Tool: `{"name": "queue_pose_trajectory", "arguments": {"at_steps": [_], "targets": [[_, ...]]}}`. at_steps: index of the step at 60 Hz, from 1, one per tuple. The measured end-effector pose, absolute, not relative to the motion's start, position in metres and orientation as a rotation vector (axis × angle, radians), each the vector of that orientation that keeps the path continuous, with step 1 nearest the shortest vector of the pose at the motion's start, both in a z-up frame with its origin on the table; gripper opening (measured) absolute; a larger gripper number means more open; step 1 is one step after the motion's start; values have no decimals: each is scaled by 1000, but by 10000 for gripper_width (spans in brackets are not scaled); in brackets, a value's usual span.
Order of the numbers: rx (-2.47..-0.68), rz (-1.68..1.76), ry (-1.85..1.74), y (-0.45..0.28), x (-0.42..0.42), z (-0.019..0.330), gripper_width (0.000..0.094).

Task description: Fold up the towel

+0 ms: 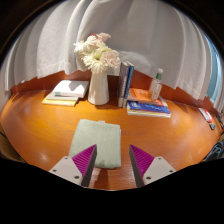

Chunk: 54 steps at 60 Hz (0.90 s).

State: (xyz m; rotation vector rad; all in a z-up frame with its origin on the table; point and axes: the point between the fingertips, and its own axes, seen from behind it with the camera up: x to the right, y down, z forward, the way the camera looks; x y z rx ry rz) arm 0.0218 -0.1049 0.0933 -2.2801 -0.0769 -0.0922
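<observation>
A pale green towel [96, 142] lies folded flat on the wooden table [40, 128], just ahead of my fingers. Its near edge reaches between the fingertips, closer to the left one. My gripper [112, 163] is open, its two magenta pads [84, 159] apart, with bare table wood showing between them. Nothing is held.
Beyond the towel stands a white vase of flowers [98, 82]. An open book on a stack [66, 92] lies to its left. Upright books [125, 84], a bottle [156, 86] and flat books [147, 103] are to its right. White curtains hang behind.
</observation>
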Motion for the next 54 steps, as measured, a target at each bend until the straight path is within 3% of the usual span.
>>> {"name": "queue_pose_trajectory", "arguments": {"at_steps": [14, 24, 36, 54], "targets": [[-2146, -60, -64, -132, 0, 202, 659], [-2081, -13, -30, -163, -29, 249, 668], [-2068, -21, -2, -200, -59, 265, 681], [-2084, -48, 14, -242, -98, 259, 681]]}}
